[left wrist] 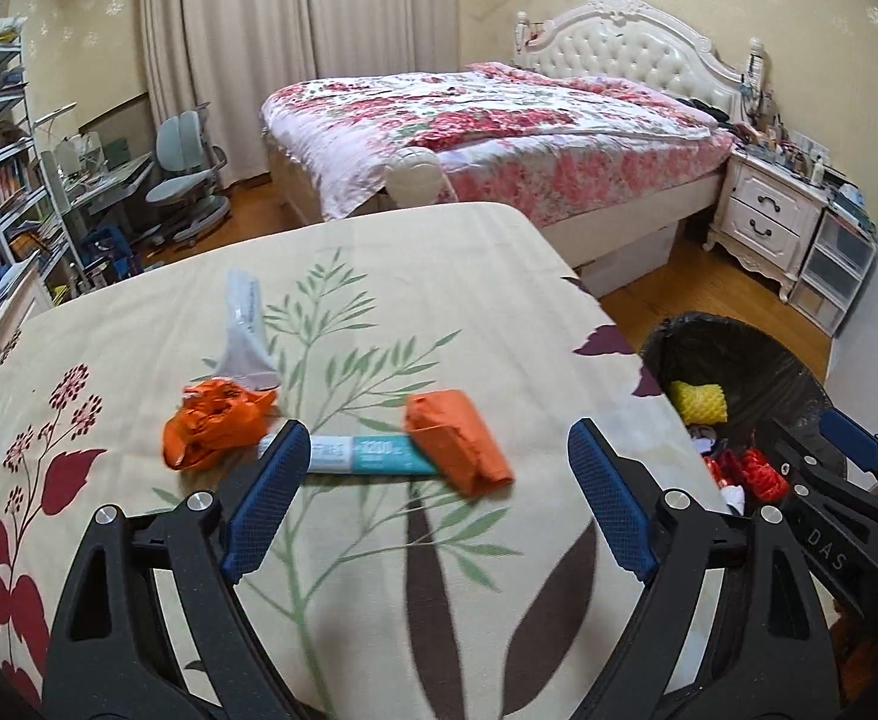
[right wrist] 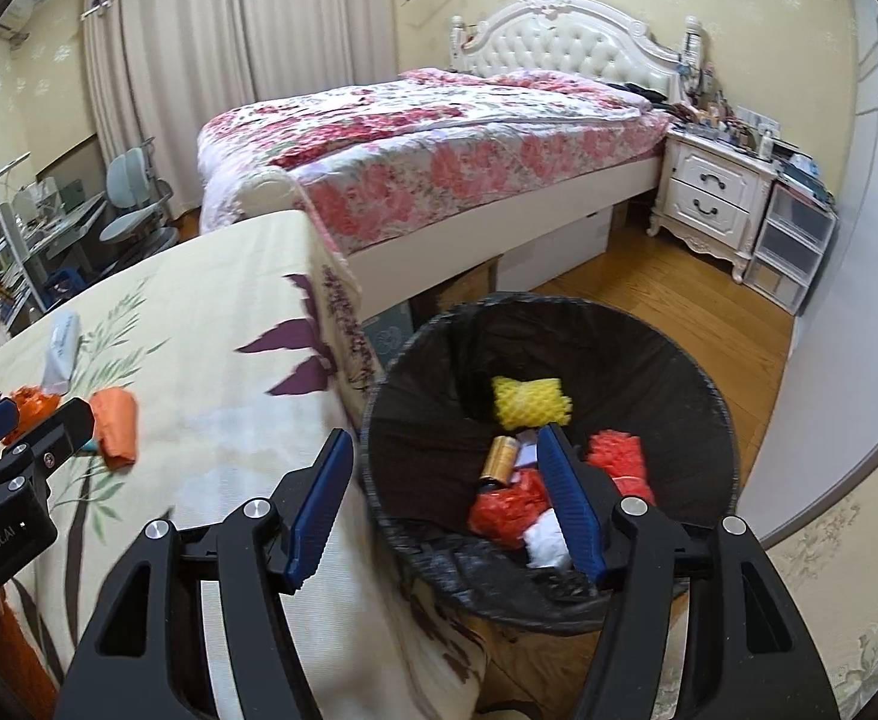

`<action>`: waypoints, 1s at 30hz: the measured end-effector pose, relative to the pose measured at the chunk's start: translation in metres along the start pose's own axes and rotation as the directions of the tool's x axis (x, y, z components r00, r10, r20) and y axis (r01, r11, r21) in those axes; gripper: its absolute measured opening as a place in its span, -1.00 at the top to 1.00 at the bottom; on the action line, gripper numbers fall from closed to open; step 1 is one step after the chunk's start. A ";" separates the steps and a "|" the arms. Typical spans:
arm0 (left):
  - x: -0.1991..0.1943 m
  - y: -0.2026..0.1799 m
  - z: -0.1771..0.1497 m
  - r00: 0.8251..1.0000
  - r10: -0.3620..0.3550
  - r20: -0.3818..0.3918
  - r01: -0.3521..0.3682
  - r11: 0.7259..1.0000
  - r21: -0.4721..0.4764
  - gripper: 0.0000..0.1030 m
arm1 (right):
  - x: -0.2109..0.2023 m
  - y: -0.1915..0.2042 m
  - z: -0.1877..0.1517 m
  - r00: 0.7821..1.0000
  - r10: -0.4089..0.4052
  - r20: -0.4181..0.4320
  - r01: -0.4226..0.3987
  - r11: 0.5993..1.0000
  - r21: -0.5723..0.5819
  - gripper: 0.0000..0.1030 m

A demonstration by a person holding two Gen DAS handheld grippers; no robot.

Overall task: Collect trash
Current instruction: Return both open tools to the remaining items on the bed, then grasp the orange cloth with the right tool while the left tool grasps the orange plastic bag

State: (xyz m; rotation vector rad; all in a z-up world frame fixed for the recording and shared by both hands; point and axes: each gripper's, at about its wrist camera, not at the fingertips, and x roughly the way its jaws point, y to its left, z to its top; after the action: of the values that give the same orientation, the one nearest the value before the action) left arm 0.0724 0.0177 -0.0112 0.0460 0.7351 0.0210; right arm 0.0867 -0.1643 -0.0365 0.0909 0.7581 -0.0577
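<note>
Left gripper (left wrist: 439, 480) stood wide and empty over the wrappers (left wrist: 457, 450) on the table (left wrist: 139, 324); right gripper (right wrist: 445, 504) wide and empty over the bin (right wrist: 703, 384). Next, judged: close on one wrapper.

A bed (left wrist: 499, 138) with a floral quilt (right wrist: 415, 138) stands at twelve o'clock, its tufted headboard (left wrist: 631, 48) behind. At two o'clock sits a white nightstand (left wrist: 769, 216); at ten o'clock, a desk chair (left wrist: 184, 180) and bookshelf (left wrist: 1, 168) beside beige curtains (left wrist: 295, 42).
</note>
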 end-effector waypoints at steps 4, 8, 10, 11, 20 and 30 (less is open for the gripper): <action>-0.005 0.032 -0.008 0.999 0.040 -0.009 -0.040 0.998 -0.039 -0.66 | -0.001 0.028 0.000 0.999 0.045 -0.003 -0.045 0.998 -0.045 -0.22; -0.008 0.061 -0.016 0.997 0.075 -0.025 -0.077 0.994 -0.073 -0.66 | -0.003 0.056 0.002 0.996 0.088 -0.006 -0.088 0.992 -0.093 -0.22; -0.010 0.074 -0.019 0.995 0.093 -0.028 -0.096 0.991 -0.088 -0.66 | -0.003 0.070 0.003 0.994 0.107 -0.008 -0.108 0.988 -0.115 -0.22; -0.010 0.081 -0.020 0.994 0.100 -0.031 -0.103 0.990 -0.097 -0.66 | -0.004 0.076 0.002 0.993 0.116 -0.008 -0.117 0.985 -0.126 -0.22; -0.013 0.116 -0.027 0.990 0.131 -0.046 -0.137 0.981 -0.141 -0.66 | 0.010 0.124 0.005 0.982 0.183 -0.055 -0.190 0.963 -0.192 -0.22; -0.003 0.126 -0.030 0.991 0.115 -0.069 -0.124 0.981 -0.150 -0.66 | 0.025 0.141 0.005 0.973 0.203 -0.114 -0.223 0.954 -0.199 0.06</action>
State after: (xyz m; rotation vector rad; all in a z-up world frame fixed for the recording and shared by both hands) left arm 0.0498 0.1442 -0.0253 -0.0581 0.7881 0.1944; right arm 0.1200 -0.0247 -0.0415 -0.0270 0.8388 0.2339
